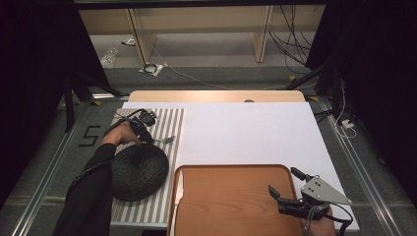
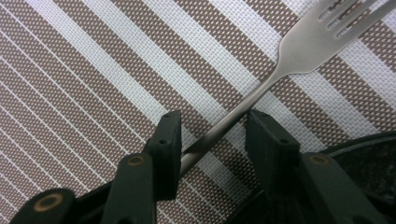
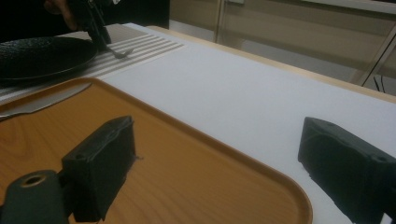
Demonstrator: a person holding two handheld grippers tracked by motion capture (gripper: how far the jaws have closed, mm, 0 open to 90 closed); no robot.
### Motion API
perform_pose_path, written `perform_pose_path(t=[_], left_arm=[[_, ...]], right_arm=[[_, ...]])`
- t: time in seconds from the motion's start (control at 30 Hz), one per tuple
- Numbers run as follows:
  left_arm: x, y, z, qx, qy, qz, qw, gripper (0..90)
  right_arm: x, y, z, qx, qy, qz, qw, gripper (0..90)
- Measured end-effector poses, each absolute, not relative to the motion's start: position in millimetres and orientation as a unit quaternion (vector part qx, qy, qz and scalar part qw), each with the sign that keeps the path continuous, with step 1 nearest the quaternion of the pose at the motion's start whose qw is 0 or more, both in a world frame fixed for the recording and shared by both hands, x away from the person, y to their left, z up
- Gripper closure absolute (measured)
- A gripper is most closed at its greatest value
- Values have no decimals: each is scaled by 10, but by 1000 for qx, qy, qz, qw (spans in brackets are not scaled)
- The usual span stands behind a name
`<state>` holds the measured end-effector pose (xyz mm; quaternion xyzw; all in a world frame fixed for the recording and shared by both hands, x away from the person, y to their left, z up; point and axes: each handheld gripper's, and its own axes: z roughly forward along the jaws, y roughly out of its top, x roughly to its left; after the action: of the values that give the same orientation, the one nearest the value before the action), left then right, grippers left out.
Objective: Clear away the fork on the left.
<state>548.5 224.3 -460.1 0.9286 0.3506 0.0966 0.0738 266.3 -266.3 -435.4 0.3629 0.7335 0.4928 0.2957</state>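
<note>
Glare and distance in the high view blur the left tongs (image 1: 145, 132) over the fork (image 1: 166, 140) on the striped mat (image 1: 169, 125), beside the black plate (image 1: 137, 170). Left gripper view: fork handle (image 2: 219, 130) lies between parted jaws, its end hidden; contact unclear. Right gripper view: right tongs (image 3: 212, 175) gape empty above the tray (image 3: 196, 172), partly cut off.

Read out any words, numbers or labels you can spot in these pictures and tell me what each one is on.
"5": a dark mark shaped like the numeral, on the grey floor left of the table.
No readable text on the fork, the striped placemat, the black plate, the wooden tray or either gripper.
Small items on the far floor are too blurred to read.
</note>
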Motion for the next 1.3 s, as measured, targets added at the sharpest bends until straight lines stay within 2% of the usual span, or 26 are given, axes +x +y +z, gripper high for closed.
perform_pose_path(t=[0.37, 0.77, 0.93, 1.13, 1.3], left_arm=[[5492, 2244, -4600, 928, 354, 85, 77, 621], [5481, 2240, -4601, 931, 349, 69, 86, 744], [5474, 2220, -4599, 933, 344, 61, 85, 834], [5476, 2215, -4596, 935, 339, 62, 81, 840], [5484, 2253, -4561, 933, 340, 89, 81, 841]], right_arm=[[2659, -2666, -4351, 363, 734, 492, 295, 122], [2663, -2658, -4357, 363, 733, 494, 295, 123], [2664, -2657, -4357, 363, 734, 493, 295, 123], [2662, -2658, -4353, 363, 734, 493, 294, 123], [2665, -2661, -4357, 363, 733, 494, 295, 123]])
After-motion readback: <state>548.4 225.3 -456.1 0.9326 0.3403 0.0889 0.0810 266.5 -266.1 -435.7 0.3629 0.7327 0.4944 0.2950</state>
